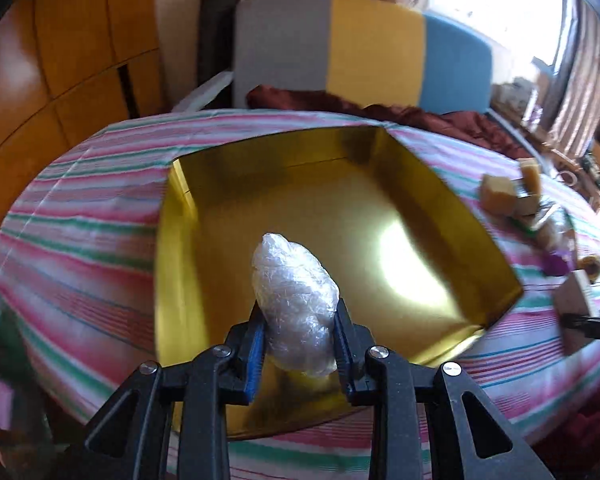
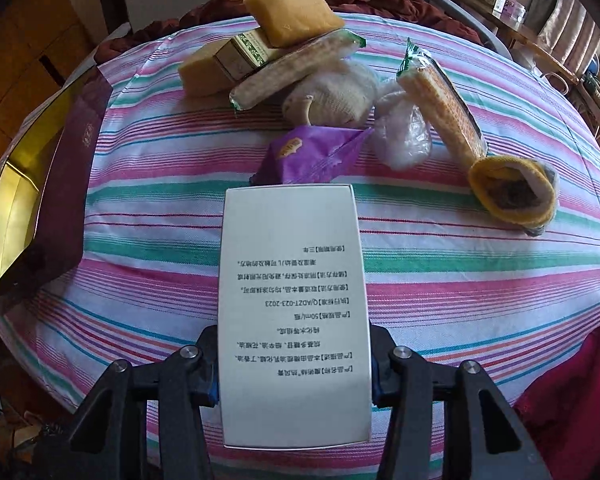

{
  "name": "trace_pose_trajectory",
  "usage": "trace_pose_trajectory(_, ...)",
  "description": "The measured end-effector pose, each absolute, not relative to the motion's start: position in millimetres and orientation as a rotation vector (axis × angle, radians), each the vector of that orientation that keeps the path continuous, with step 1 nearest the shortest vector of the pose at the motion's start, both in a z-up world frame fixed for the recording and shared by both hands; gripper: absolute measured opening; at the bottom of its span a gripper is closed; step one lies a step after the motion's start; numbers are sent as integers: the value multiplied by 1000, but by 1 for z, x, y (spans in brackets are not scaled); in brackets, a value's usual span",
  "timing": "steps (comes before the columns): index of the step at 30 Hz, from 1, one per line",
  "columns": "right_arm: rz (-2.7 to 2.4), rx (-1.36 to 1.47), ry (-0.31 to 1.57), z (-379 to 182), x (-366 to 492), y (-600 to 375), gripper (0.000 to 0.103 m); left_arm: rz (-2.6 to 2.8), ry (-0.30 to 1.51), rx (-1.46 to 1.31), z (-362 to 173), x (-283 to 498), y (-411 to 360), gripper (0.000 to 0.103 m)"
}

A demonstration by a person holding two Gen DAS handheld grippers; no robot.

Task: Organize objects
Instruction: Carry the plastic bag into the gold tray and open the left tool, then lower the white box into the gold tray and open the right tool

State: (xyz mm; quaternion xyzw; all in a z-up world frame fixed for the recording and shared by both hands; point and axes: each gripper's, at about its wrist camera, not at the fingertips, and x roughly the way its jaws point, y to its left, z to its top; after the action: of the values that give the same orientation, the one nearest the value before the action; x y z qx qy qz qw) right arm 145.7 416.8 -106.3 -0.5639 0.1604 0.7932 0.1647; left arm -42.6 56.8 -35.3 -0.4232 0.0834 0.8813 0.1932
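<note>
While the left hand-held gripper [image 1: 299,334] pinches a plastic-wrapped bundle [image 1: 294,298] pointing lengthwise away over the gold box [image 1: 180,248], the right hand-held gripper [image 2: 294,364] clamps a white carton [image 2: 294,312], long axis straight ahead.

Left wrist view: close, angled down into the gold-lined open box [image 1: 340,208]. Right wrist view: steeper, above the pink-striped cloth-covered worktop [image 2: 440,280]. Both show box and worktop.

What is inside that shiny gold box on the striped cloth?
The gold box looks empty: only its bare reflective floor and walls show. The left gripper holds a plastic-wrapped bundle over it. The bundle and gripper hide the nearest part of the floor.
</note>
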Motion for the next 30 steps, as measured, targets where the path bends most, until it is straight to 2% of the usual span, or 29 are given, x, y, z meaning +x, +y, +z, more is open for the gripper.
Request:
trace_pose_trajectory(7, 2281, -1619, 438, -102, 138, 410, 51, 2493, 251, -1293, -62, -49, 38, 34)
trace_pose_trajectory(13, 2321, -1643, 411, -90, 133, 397, 51, 2509, 221, -1276, -56, -44, 36, 40)
trace_pose_trajectory(17, 2349, -1669, 372, -90, 124, 385, 51, 2538, 199, -1232, -45, -39, 29, 67)
trace_pose_trajectory(25, 2386, -1694, 324, -83, 105, 370, 50, 2624, 94, -1134, -20, -31, 3, 67)
trace_pose_trajectory(30, 2438, -1636, 296, -60, 92, 363, 50, 2692, -5, -1111, -9, -31, -23, 67)
